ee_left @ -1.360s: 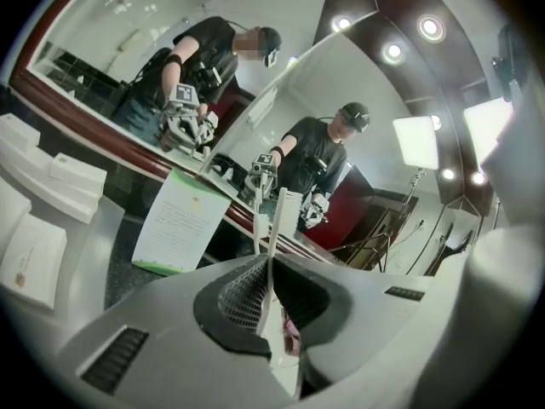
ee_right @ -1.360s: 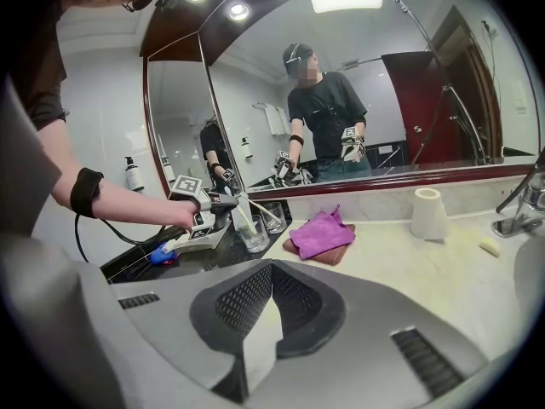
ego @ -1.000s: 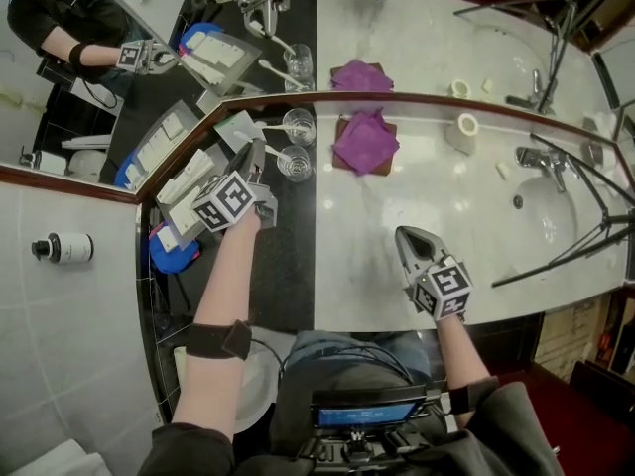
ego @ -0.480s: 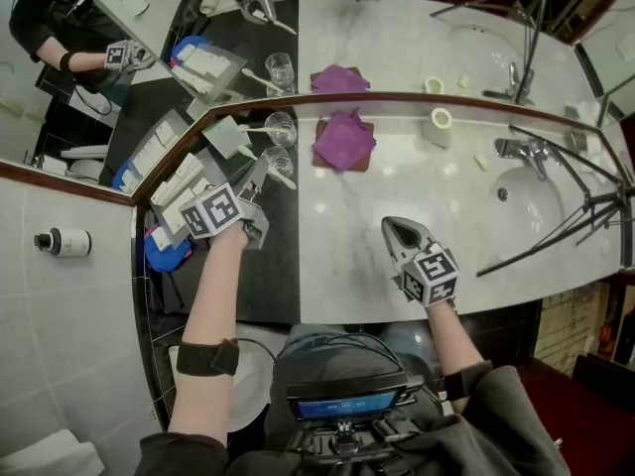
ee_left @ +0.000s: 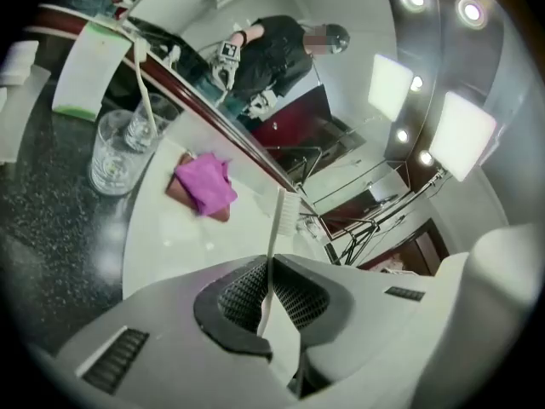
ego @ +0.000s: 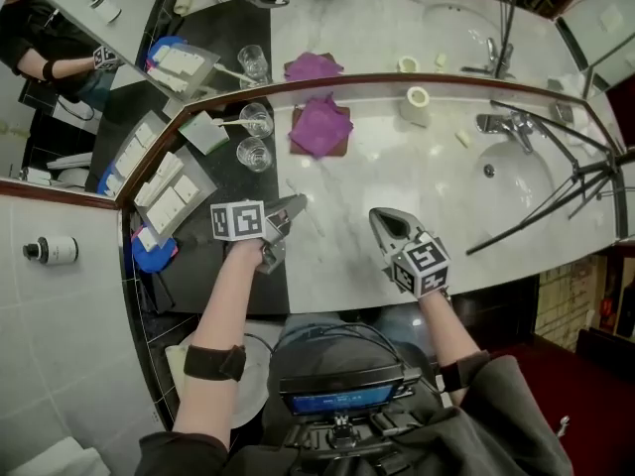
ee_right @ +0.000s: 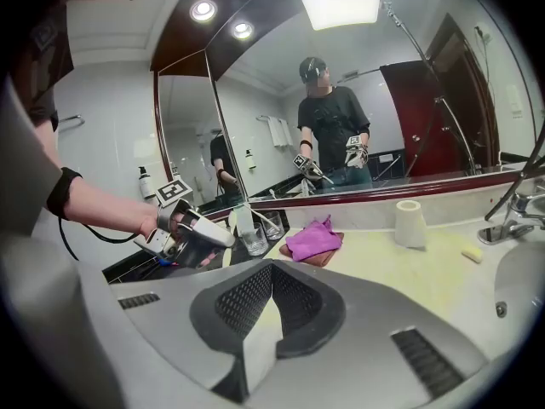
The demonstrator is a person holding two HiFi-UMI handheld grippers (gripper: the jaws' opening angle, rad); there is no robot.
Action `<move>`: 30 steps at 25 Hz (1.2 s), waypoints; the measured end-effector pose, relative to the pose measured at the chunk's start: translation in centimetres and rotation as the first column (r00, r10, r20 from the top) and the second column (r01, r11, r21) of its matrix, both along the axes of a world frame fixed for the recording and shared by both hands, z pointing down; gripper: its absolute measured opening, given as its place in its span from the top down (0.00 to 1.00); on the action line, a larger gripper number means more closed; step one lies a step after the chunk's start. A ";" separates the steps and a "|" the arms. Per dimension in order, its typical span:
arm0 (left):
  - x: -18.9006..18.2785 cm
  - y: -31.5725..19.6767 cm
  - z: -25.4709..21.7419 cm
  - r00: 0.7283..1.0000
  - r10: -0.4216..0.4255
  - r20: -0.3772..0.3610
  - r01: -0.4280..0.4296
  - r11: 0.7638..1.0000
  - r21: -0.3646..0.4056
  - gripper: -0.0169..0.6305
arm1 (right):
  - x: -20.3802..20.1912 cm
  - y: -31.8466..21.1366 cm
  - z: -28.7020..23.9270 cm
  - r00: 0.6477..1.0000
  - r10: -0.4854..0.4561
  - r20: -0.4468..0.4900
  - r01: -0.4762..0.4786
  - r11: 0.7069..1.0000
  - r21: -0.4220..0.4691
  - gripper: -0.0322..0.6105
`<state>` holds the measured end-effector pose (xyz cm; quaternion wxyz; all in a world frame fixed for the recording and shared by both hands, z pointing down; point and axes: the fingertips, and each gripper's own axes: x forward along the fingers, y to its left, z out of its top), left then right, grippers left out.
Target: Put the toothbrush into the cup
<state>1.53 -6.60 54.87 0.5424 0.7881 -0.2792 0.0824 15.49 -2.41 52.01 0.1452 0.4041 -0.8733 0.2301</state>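
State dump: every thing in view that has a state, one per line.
left gripper: shut on the toothbrush
toothbrush: clamped by its handle, bristle end sticking out past the jaws
right gripper: shut, nothing between the jaws
near glass: upright, looks empty
far glass: upright, a white brush standing in it
purple cloth: crumpled on a brown mat

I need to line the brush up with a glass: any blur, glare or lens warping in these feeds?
Left gripper view: heavy fisheye bending, lamp panels glare white at upper right, but the toothbrush in the left gripper and the glasses are readable. Head view: evenly lit, counter bowed, mirror repeats the scene. Right gripper view: clear, dark corners.
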 end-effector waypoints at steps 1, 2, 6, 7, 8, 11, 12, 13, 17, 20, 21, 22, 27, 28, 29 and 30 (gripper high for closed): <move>0.6 0.6 0.8 1.000 0.026 0.004 -0.026 0.999 -0.022 0.95 | 0.2 0.2 0.3 1.000 0.006 -0.003 -0.006 1.000 -0.001 0.92; 1.1 1.2 1.5 0.999 0.049 0.006 -0.049 0.998 -0.043 0.95 | 0.4 0.3 0.7 1.000 0.011 -0.007 -0.011 1.000 -0.004 0.92; 2.4 2.5 4.0 0.991 0.129 0.019 -0.126 0.986 -0.111 0.95 | 0.8 1.2 1.5 1.000 0.027 -0.011 -0.027 0.999 -0.021 0.92; 2.7 2.6 4.6 0.989 0.144 0.025 -0.140 0.982 -0.124 0.95 | 0.9 1.4 1.7 0.999 0.032 -0.012 -0.032 0.999 -0.027 0.92; 2.9 2.6 5.0 0.987 0.157 0.028 -0.151 0.979 -0.136 0.95 | 0.9 1.6 1.9 0.999 0.037 -0.013 -0.037 0.999 -0.031 0.92; 3.6 2.7 6.4 0.981 0.192 0.025 -0.185 0.967 -0.176 0.95 | 1.1 2.0 2.4 0.999 0.049 -0.015 -0.050 0.998 -0.042 0.92; 3.9 2.7 6.8 0.979 0.203 0.024 -0.195 0.962 -0.189 0.95 | 1.1 2.0 2.6 0.998 0.052 -0.017 -0.053 0.998 -0.046 0.92; 4.0 2.6 7.3 0.977 0.212 0.022 -0.204 0.958 -0.200 0.95 | 1.1 2.1 2.7 0.998 0.055 -0.018 -0.056 0.997 -0.049 0.92; 4.3 2.2 9.0 0.970 0.241 0.024 -0.228 0.943 -0.243 0.95 | 0.8 2.0 3.1 0.998 0.069 -0.015 -0.069 0.996 -0.058 0.92; 4.3 1.8 10.1 0.969 0.248 0.020 -0.233 0.933 -0.275 0.95 | 0.7 1.8 3.8 0.997 0.077 -0.018 -0.078 0.995 -0.068 0.92; 4.3 1.7 10.4 0.969 0.247 0.017 -0.232 0.930 -0.285 0.95 | 0.6 1.7 4.1 0.997 0.079 -0.020 -0.080 0.994 -0.071 0.92; 4.3 1.6 10.7 0.969 0.245 0.015 -0.230 0.928 -0.293 0.95 | 0.6 1.6 4.4 0.996 0.081 -0.022 -0.083 0.994 -0.074 0.92; 4.3 1.3 12.0 0.967 0.255 0.000 -0.241 0.914 -0.328 0.95 | 0.5 1.1 5.8 0.995 0.089 -0.043 -0.092 0.991 -0.099 0.92; 4.3 1.3 12.2 0.966 0.259 -0.004 -0.245 0.910 -0.334 0.95 | 0.5 1.1 6.1 0.995 0.091 -0.052 -0.096 0.990 -0.107 0.92; 4.4 1.4 12.3 0.965 0.263 -0.007 -0.250 0.907 -0.339 0.95 | 0.5 1.0 6.4 0.994 0.093 -0.058 -0.099 0.988 -0.115 0.92; 4.5 1.4 12.4 0.964 0.265 -0.009 -0.252 0.905 -0.343 0.95 | 0.5 1.0 6.5 0.994 0.094 -0.061 -0.101 0.988 -0.120 0.92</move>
